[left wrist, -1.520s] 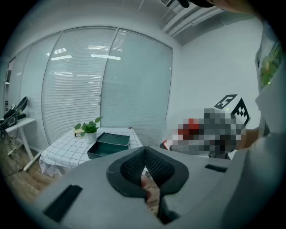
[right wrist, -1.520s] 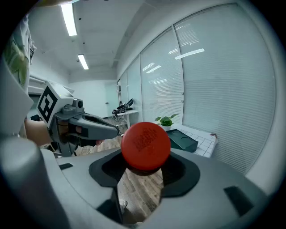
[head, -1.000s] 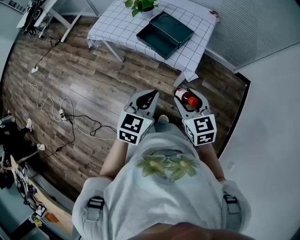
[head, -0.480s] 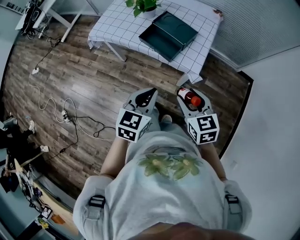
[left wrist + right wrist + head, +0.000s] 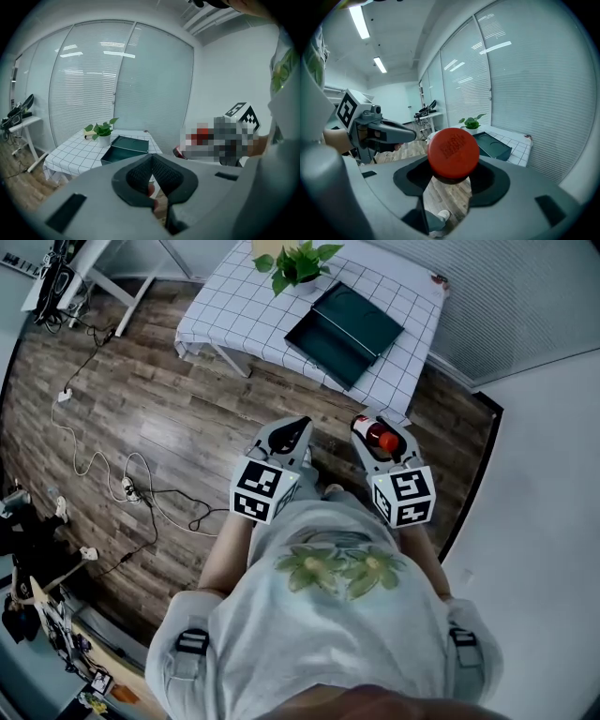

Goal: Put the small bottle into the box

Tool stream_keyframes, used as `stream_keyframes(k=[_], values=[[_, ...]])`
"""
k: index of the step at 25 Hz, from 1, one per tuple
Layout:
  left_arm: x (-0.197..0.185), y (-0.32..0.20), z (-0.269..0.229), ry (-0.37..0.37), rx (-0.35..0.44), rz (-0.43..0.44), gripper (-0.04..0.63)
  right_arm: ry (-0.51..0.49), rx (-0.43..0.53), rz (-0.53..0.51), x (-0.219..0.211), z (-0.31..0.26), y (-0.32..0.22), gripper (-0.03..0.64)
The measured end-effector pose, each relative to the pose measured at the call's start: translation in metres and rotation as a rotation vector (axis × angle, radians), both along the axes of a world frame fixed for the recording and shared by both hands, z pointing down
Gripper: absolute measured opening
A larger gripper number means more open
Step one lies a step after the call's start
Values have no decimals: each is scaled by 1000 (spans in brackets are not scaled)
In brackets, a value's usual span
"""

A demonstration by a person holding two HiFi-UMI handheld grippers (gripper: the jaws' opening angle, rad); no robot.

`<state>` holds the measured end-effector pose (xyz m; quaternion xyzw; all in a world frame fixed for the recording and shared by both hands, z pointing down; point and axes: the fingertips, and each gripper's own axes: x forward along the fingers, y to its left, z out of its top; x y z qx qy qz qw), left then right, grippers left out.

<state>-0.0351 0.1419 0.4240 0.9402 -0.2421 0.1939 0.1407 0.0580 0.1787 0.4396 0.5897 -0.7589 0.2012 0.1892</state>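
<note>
One small bottle sits clamped in the right gripper; the left gripper is pinched closed, empty. Best hold it steady until squarely over the box.

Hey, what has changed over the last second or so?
The person has stepped toward the table: it and the open box sit lower in the head view, and the plant now shows fully. Nothing was taken or let go. The right gripper still clamps the small bottle; the left gripper stays shut, empty.
</note>
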Motion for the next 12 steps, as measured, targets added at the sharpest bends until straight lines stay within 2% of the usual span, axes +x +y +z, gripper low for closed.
stream_keyframes(k=[7,12], values=[[-4,-43,6,-27,6,73,6,8,40,40,-8,-13,-53,219],[-5,-73,4,-10,9,101,6,17,40,76,-9,-14,-78,219]])
